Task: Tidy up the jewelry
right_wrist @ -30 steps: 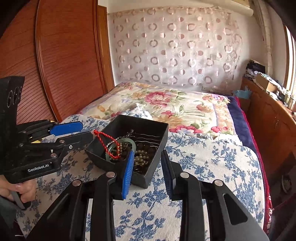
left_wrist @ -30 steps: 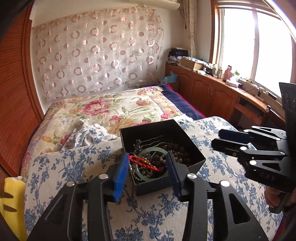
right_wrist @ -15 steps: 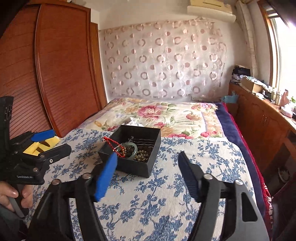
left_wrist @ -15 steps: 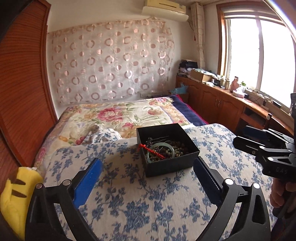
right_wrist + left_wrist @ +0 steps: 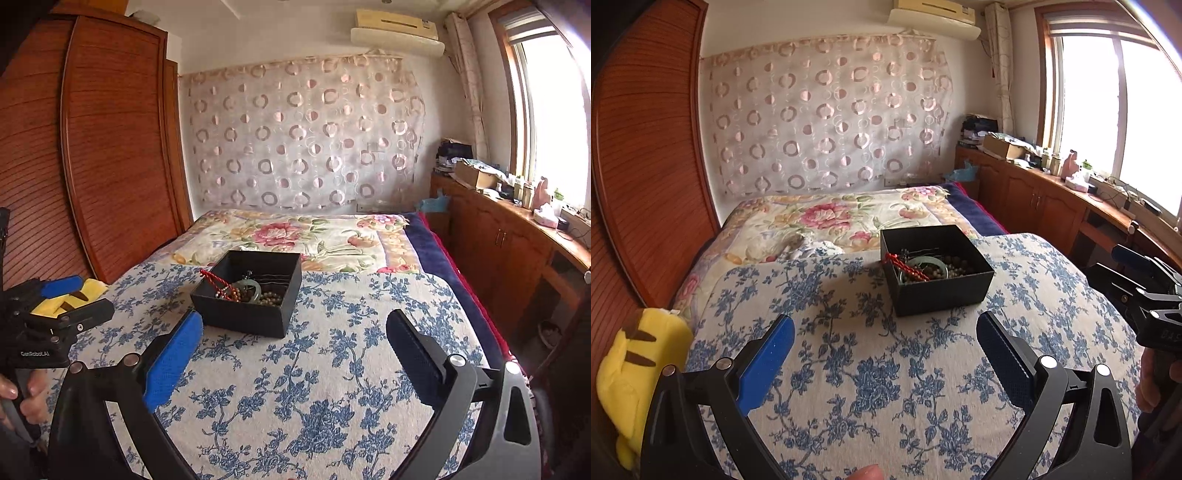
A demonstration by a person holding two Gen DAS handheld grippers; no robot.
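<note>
Spreading across the foreground of both views was a cream bedspread printed with blue flowers (image 5: 871, 373), and on it, well beyond both sets of fingertips, sat the open black square cardboard box (image 5: 938, 291) holding the jewelry. Left gripper (image 5: 885, 338) stood with jaws fully apart and empty, nothing between the blue pads but cloth; right gripper (image 5: 294, 334) was just finishing its opening, likewise empty, the box's near corner lying ahead of its left pad without touching. Judgement: the jewelry looked gathered and both tools clear, so the sorting seemed near its end; if anything remained it would be tucking in the twisted red cord (image 5: 907, 265) that rode up over the box's wall. Doing that well would call for one gripper to steady the light box by its wall while the other pinched the cord low, since the soft bedding would let the box tip or slide. Inside lay a pale green jade bangle (image 5: 252, 287) over a heap of small brown and olive beads (image 5: 271, 297). Left view alone showed a yellow plush toy with brown stripes (image 5: 635, 373) at the bed's edge and a fingertip at the bottom rim; right view alone showed the hand (image 5: 26, 400) gripping the left tool's handle.
</note>
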